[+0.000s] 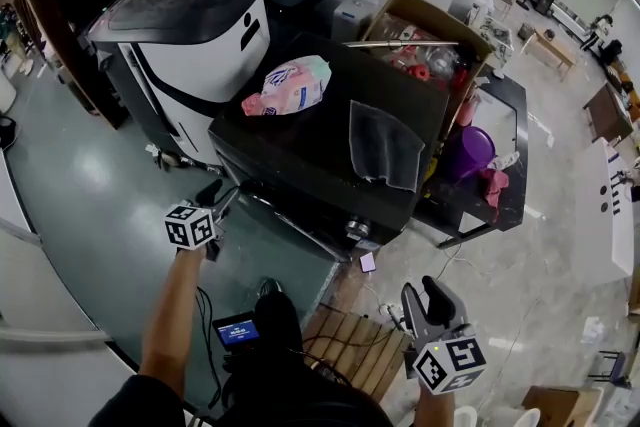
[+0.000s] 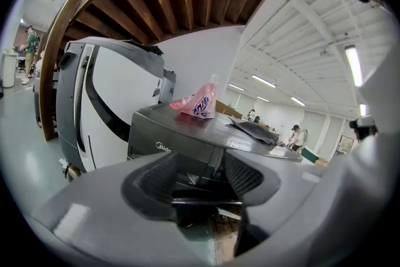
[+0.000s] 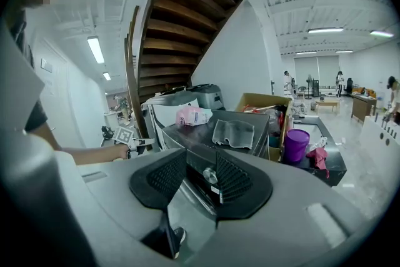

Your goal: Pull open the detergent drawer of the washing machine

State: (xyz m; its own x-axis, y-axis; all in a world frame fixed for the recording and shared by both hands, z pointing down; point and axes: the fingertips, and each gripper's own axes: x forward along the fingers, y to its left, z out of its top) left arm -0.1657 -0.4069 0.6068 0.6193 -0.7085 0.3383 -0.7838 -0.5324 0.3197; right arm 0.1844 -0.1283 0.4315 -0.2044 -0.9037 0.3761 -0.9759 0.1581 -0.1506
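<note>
A black washing machine (image 1: 320,130) stands in the middle of the head view, with a pink detergent pouch (image 1: 290,85) and a grey cloth (image 1: 385,145) on its lid. Its front panel carries a knob (image 1: 357,228) at the right end. The drawer front (image 2: 159,146), with a brand mark, is at the left end and sits flush. My left gripper (image 1: 222,193) (image 2: 203,166) hovers just in front of that left corner, shut and empty. My right gripper (image 1: 428,293) (image 3: 201,162) hangs back at the lower right, jaws close together, holding nothing.
A white and black appliance (image 1: 190,45) stands left of the washer. A cardboard box (image 1: 425,40) and a purple bucket (image 1: 475,150) are behind it on the right. On the floor before it lie a wooden pallet (image 1: 360,345), cables and a small lit screen (image 1: 238,330).
</note>
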